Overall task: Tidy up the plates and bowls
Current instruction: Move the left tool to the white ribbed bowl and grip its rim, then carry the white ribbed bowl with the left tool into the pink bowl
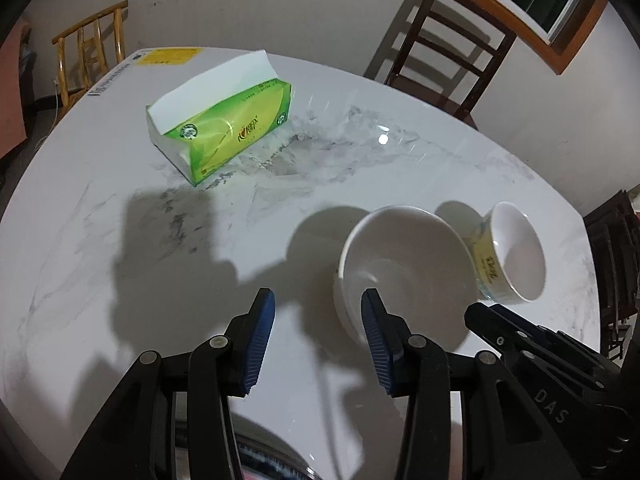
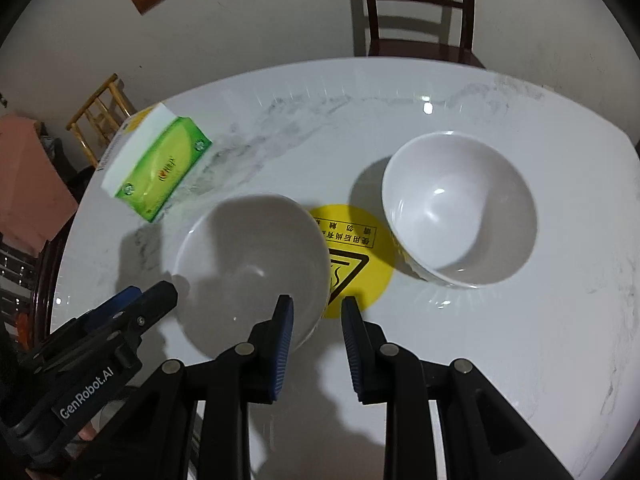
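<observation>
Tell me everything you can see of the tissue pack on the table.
The tissue pack is a soft rectangular packet in glossy green and yellow wrap with a red logo and round white emblems at the corners. Its top is torn open, white tissue showing. It lies flat on the marble table, apart from both white bowls; nothing else touches it.

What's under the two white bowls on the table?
A round yellow warning sticker lies on the marble table between them. The plain bowl and the patterned bowl each cover an edge of it; the rest beneath them is hidden.
</observation>
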`<state>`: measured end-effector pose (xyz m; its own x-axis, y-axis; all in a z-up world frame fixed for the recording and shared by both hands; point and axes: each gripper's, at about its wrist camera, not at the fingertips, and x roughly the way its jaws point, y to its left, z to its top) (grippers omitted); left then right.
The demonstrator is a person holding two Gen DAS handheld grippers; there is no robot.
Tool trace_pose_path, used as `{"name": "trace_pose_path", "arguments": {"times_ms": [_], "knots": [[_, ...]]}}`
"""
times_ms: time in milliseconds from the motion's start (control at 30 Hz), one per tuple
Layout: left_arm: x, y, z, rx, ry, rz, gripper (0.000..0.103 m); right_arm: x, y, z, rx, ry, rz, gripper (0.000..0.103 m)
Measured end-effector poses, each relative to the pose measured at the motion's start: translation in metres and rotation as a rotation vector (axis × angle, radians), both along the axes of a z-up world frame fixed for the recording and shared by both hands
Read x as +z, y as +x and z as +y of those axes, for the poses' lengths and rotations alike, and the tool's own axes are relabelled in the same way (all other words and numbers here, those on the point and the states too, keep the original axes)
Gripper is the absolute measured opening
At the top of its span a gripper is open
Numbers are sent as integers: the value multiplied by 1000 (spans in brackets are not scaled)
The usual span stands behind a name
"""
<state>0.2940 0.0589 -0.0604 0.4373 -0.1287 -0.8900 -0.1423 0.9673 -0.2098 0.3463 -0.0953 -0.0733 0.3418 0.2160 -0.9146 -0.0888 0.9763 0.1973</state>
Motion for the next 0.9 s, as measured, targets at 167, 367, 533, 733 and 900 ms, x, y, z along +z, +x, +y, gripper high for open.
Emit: {"name": "trace_pose_path", "arguments": {"times_ms": [167,367,533,733,900], "knots": [[-15,13,-5,-13,-6,22,38,-14,9,4,2,-2,18,25],[-32,21,-9,-35,-34,48,21,-24,11,8,-1,9,33,20],[-29,18,-17,-67,-8,42,10,-24,9,11,0,0,37,17],[-21,4,-15,-65,5,43,10,-15,-5,15,7,11,35,17],[-1,-20,-10,-56,31,20,10,2,-26,21,25,25,21,17]]}}
